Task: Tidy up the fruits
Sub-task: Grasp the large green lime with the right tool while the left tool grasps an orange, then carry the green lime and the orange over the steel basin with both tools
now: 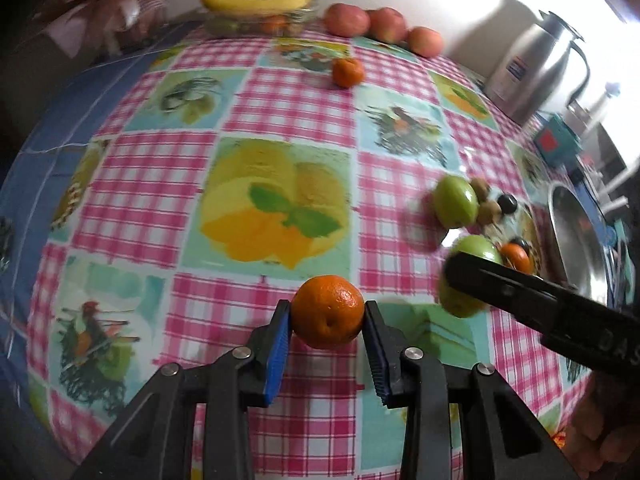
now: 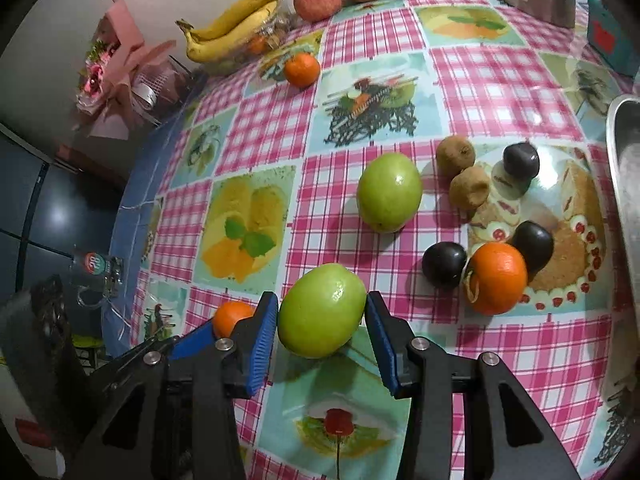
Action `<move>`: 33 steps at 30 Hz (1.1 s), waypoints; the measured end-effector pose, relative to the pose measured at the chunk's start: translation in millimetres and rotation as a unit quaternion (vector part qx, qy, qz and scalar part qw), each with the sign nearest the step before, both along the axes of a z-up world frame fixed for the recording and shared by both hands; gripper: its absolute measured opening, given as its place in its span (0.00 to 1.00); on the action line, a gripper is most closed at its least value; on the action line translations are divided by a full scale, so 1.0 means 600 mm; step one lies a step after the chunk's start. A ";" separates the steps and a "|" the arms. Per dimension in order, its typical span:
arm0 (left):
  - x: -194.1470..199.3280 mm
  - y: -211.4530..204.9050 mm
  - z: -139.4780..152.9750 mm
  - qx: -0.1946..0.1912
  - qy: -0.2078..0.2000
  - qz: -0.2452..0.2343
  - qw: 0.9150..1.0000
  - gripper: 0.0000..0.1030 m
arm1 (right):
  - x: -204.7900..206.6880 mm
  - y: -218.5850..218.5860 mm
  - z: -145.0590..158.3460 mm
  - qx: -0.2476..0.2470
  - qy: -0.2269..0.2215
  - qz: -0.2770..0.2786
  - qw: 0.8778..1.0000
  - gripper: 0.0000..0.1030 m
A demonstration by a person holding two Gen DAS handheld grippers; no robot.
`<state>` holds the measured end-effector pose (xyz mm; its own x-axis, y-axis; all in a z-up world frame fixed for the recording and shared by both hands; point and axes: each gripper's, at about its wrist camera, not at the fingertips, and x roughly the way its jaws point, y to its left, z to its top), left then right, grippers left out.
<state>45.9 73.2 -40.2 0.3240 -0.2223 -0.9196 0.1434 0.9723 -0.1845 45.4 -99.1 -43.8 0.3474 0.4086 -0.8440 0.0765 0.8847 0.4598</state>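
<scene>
My left gripper is shut on a mandarin and holds it above the checked tablecloth. My right gripper is shut on a green apple; it shows in the left wrist view too. A second green apple lies on the table beyond. Two kiwis, three dark plums and an orange lie to the right. Another mandarin lies far back near three red apples and bananas.
The bananas rest on a glass dish at the back edge. A steel jug and a teal box stand at the back right. A metal bowl sits at the right. A pink bouquet lies beyond the table's left edge.
</scene>
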 end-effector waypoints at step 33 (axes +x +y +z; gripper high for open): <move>0.081 -0.149 0.070 0.054 -0.007 0.097 0.994 0.37 | -0.012 -0.130 0.100 -0.229 -0.055 -0.095 0.967 0.45</move>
